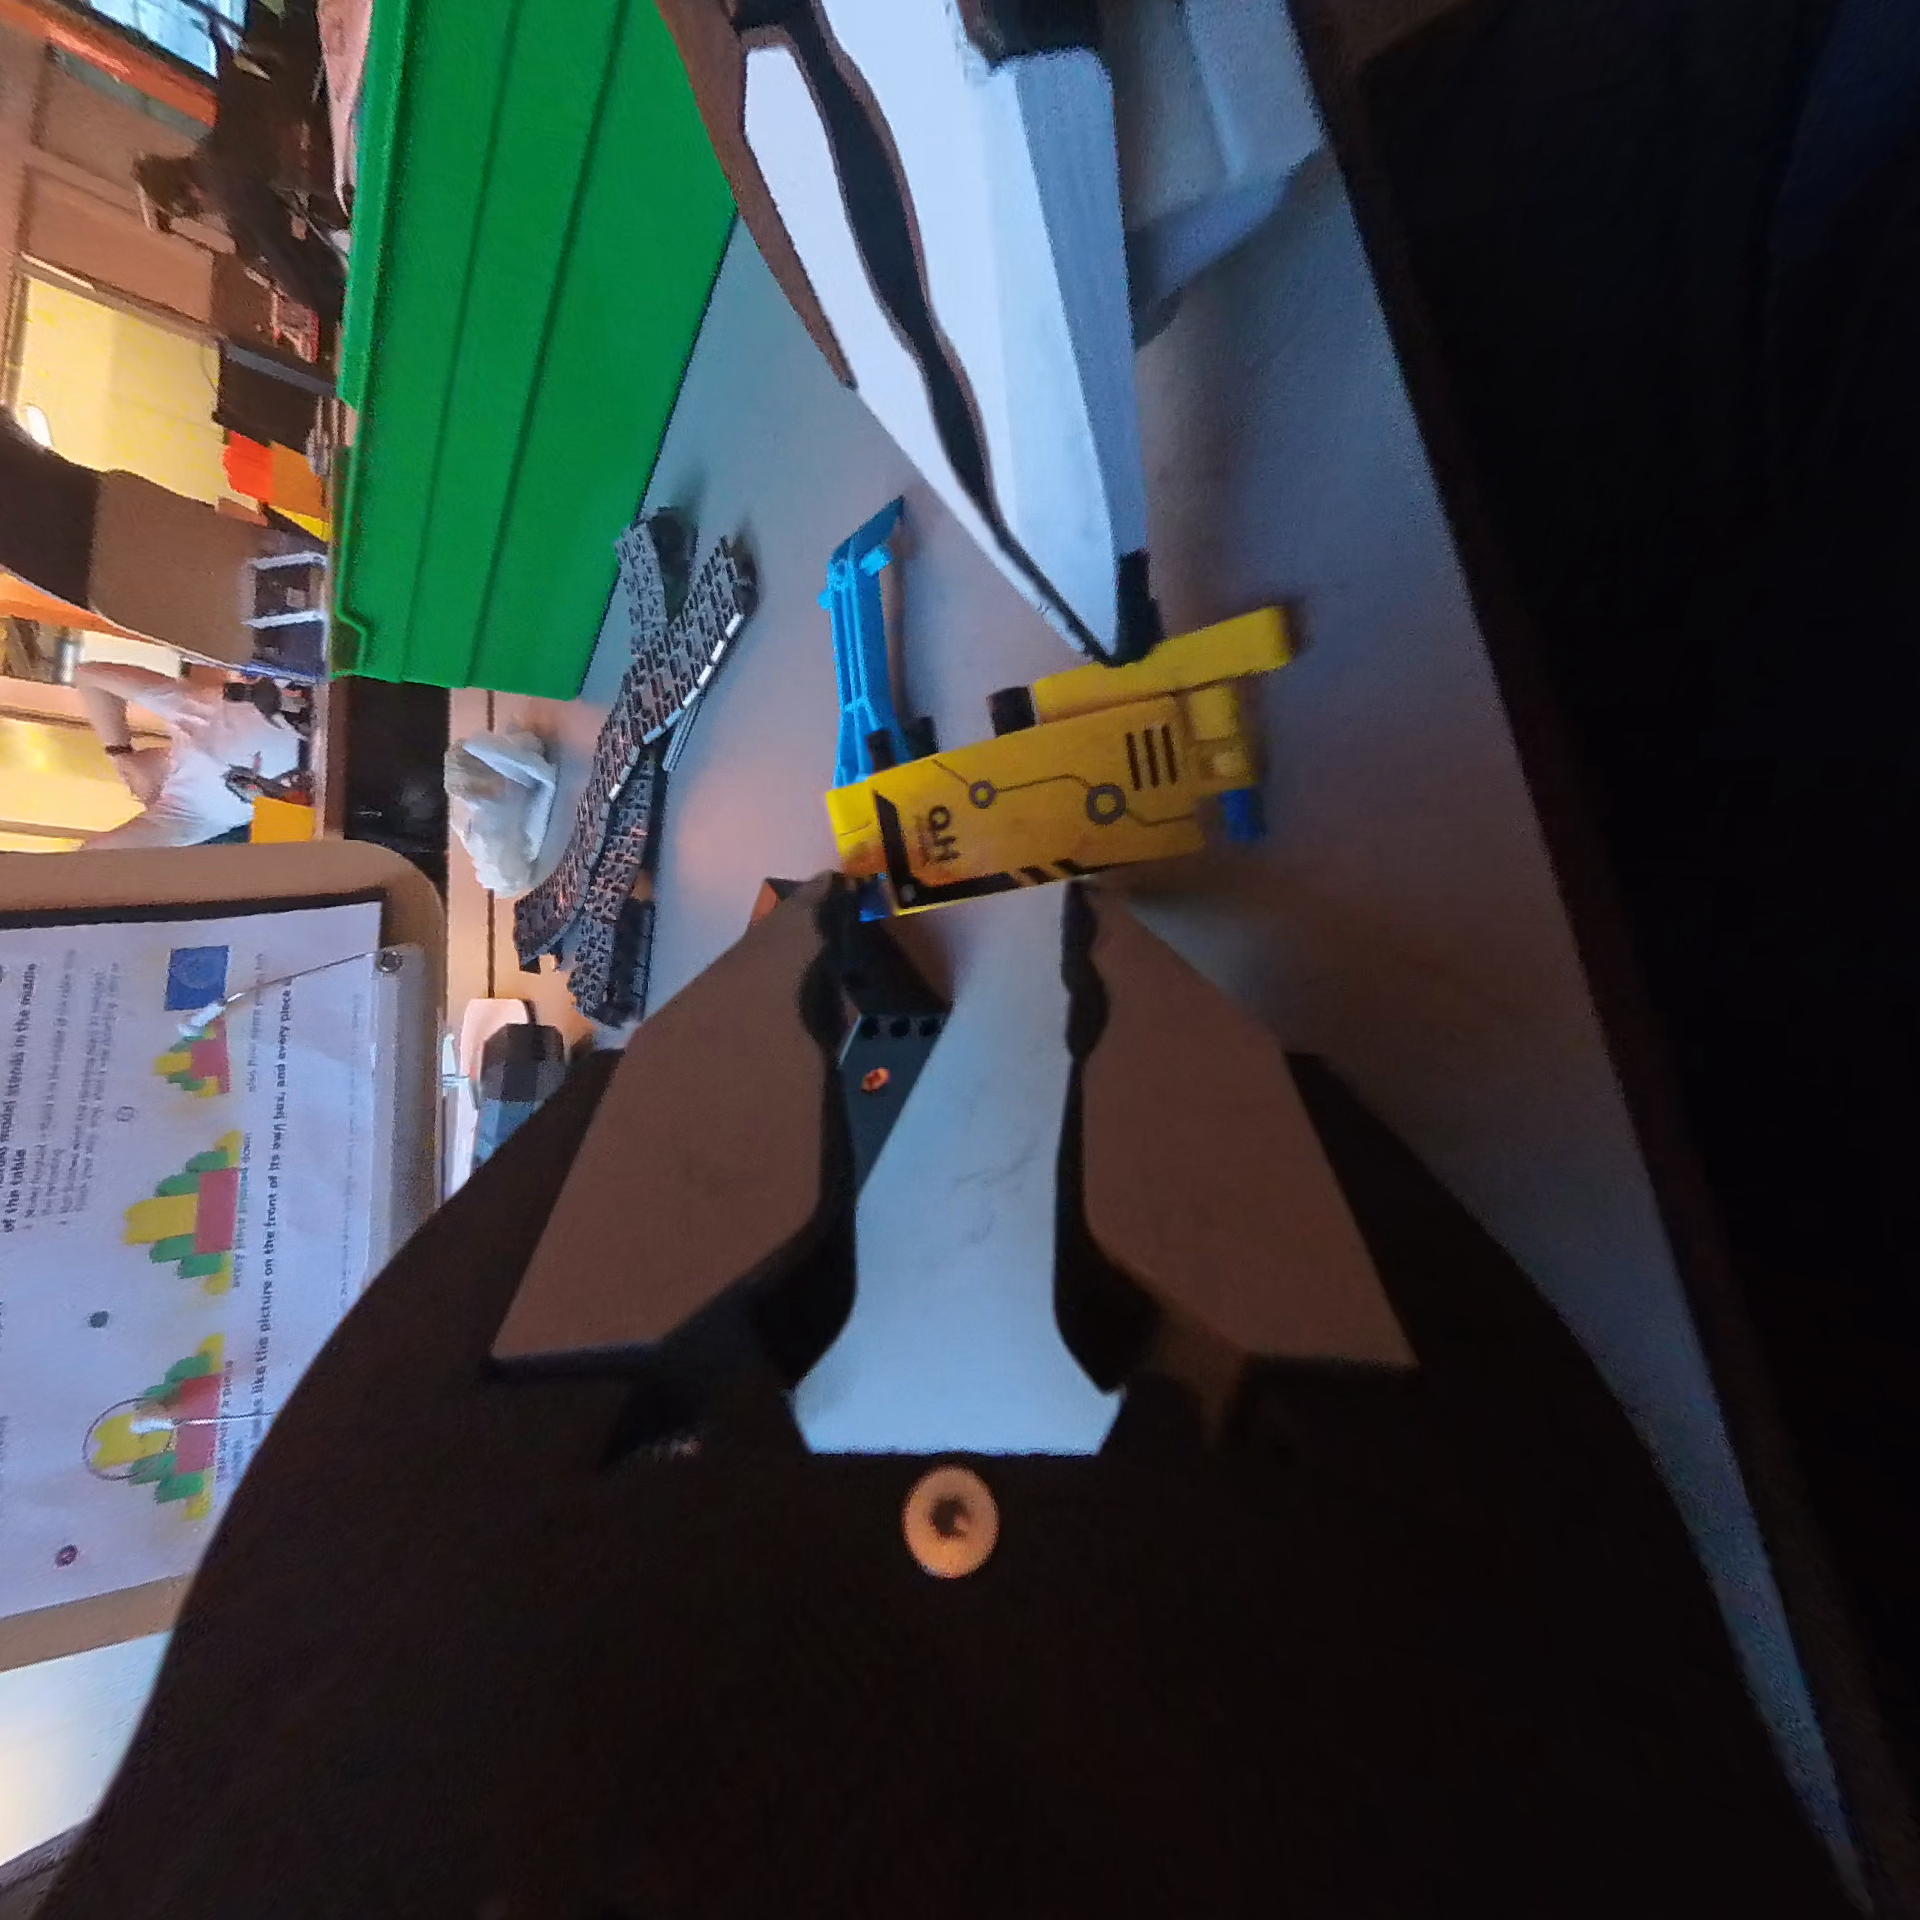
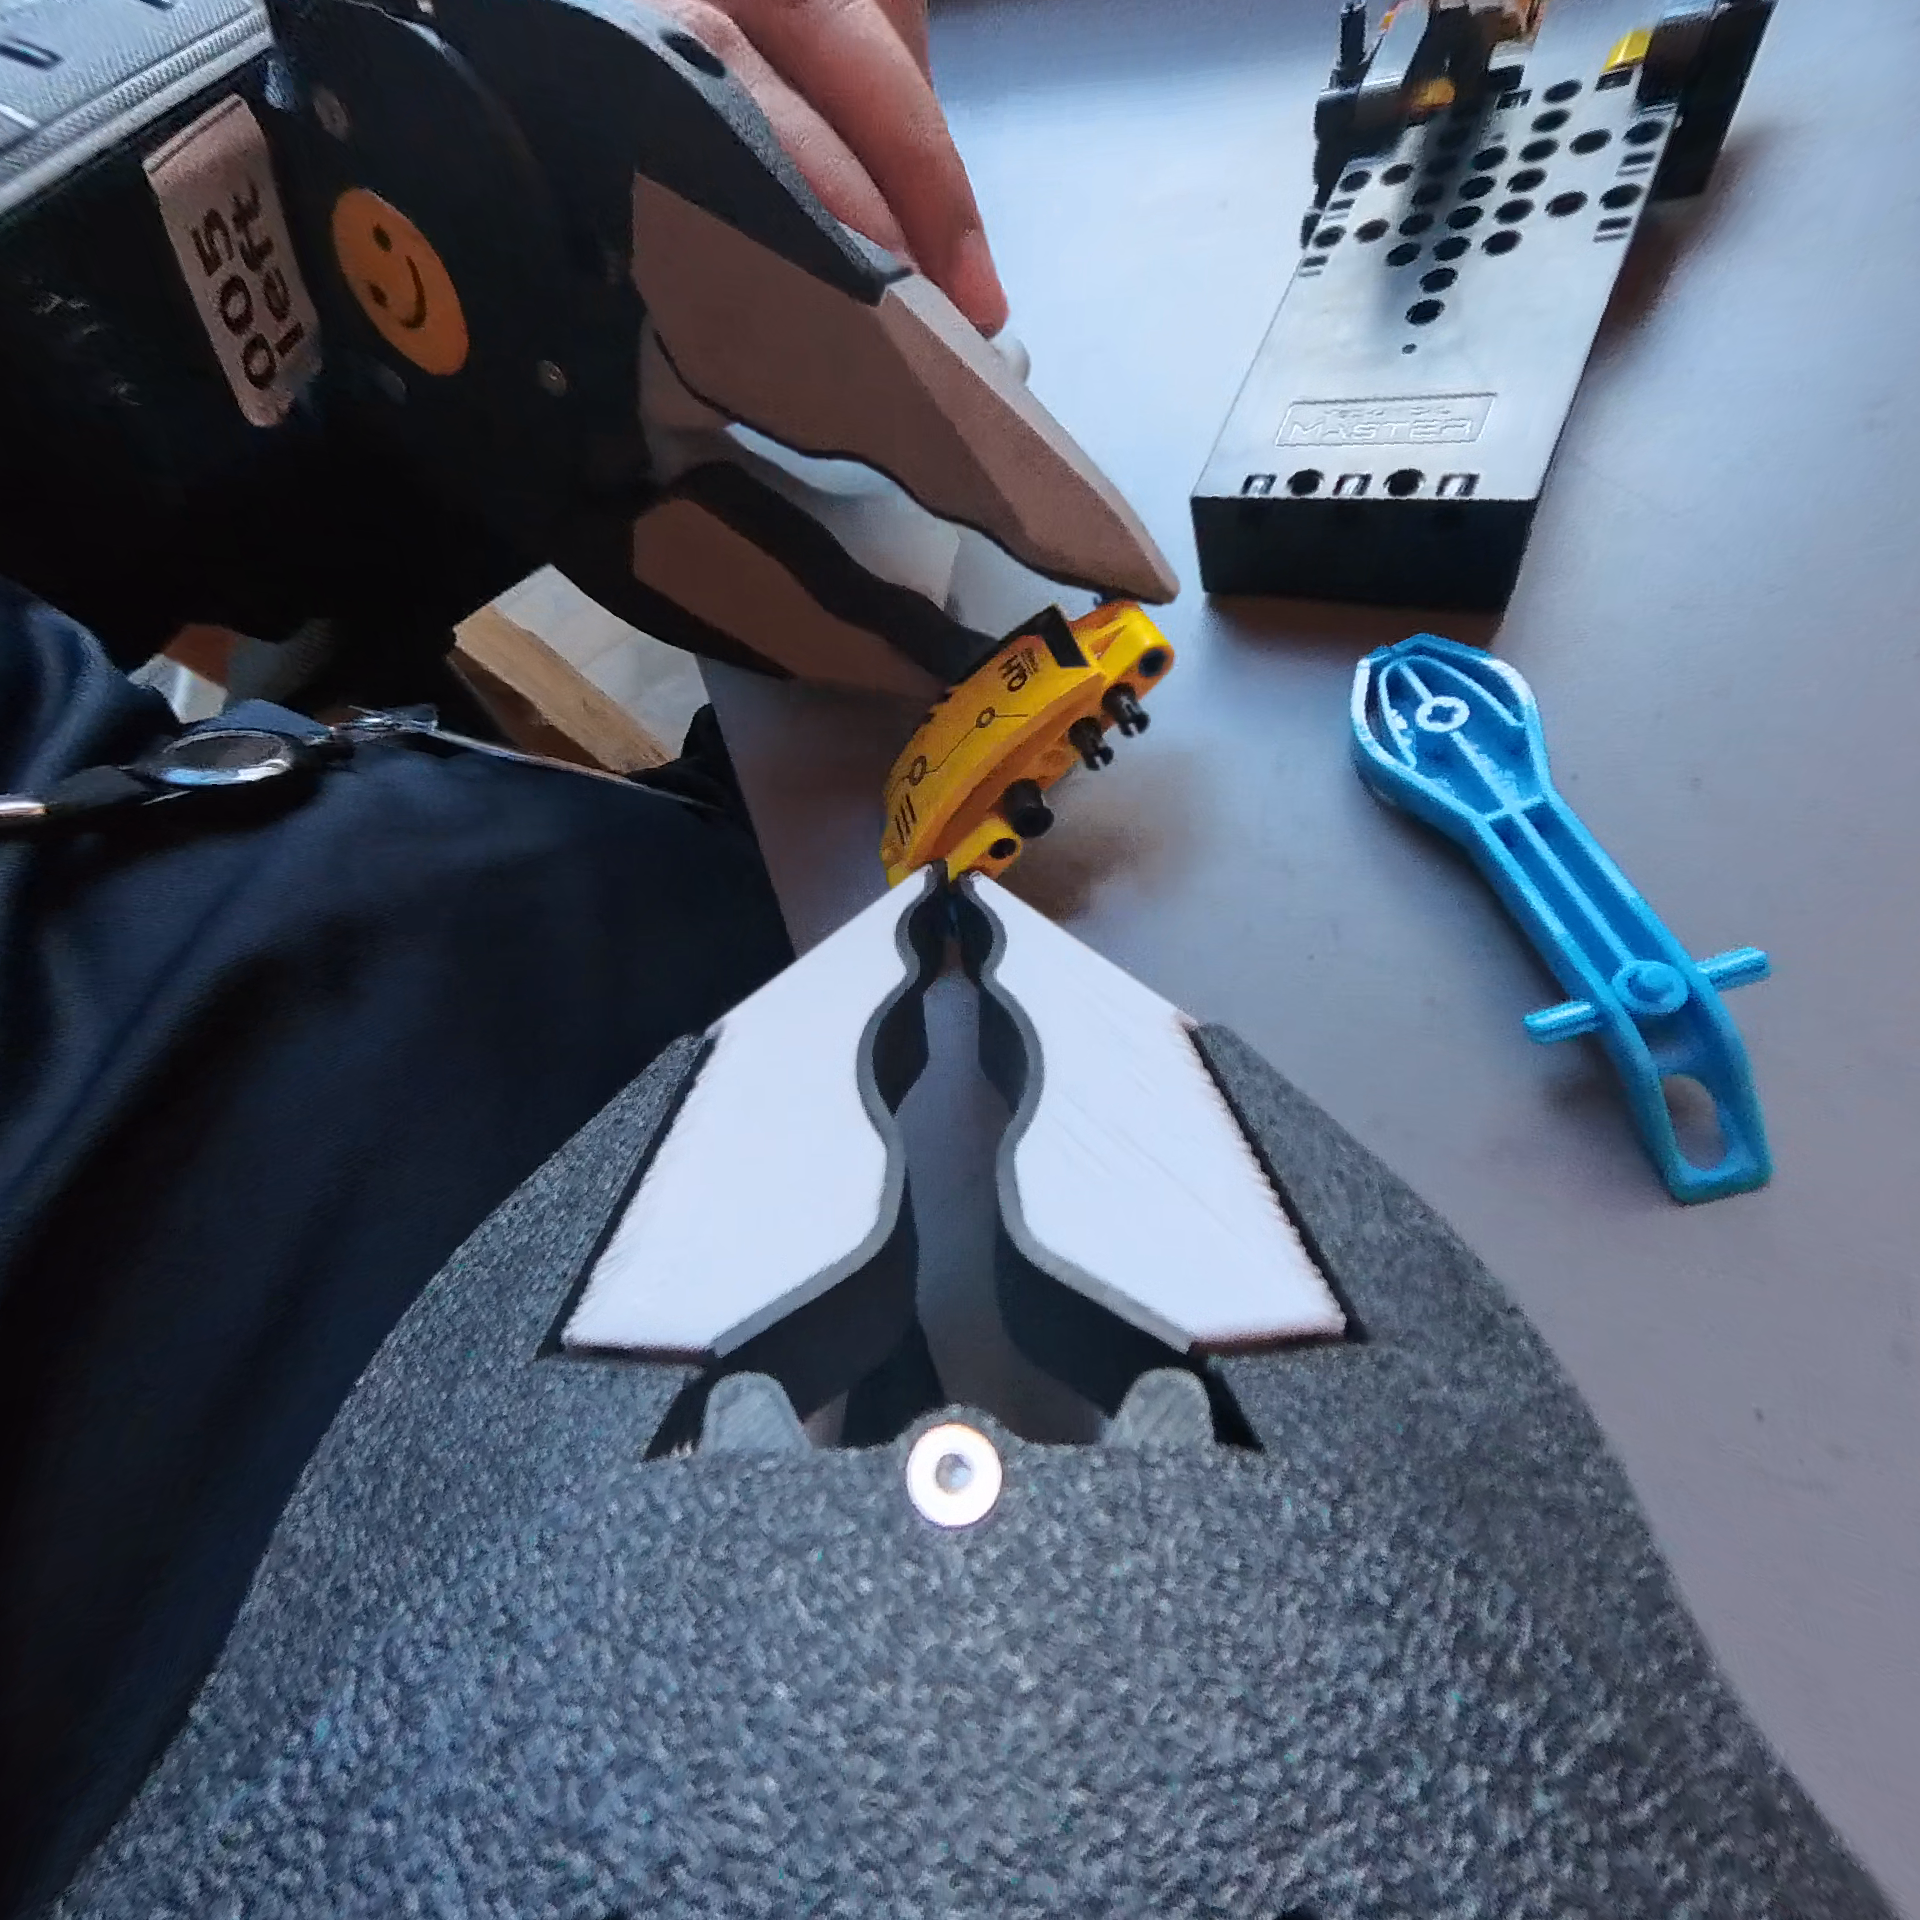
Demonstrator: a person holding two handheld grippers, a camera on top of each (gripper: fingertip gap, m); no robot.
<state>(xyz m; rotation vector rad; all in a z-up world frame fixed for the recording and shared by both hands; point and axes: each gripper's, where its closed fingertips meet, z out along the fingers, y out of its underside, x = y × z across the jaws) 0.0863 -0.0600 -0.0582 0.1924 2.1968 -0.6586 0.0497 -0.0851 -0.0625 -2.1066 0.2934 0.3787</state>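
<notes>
One yellow block assembly (image 2: 1013, 753) with black pins is hanging just above the grey table (image 2: 1558, 1455), beside its near edge. Two grippers are holding it: the right gripper (image 2: 948, 891) is pinching one end with jaws nearly closed, and the left gripper (image 2: 1081, 623) is gripping the opposite end with jaws narrowly parted. One blue tool (image 2: 1538, 883) is lying beyond the assembly, with bare table between them. One black perforated block (image 2: 1455, 343) is sitting farther off. Only the left wrist view is showing one green bin (image 1: 520, 343) and black tracks (image 1: 644, 758).
</notes>
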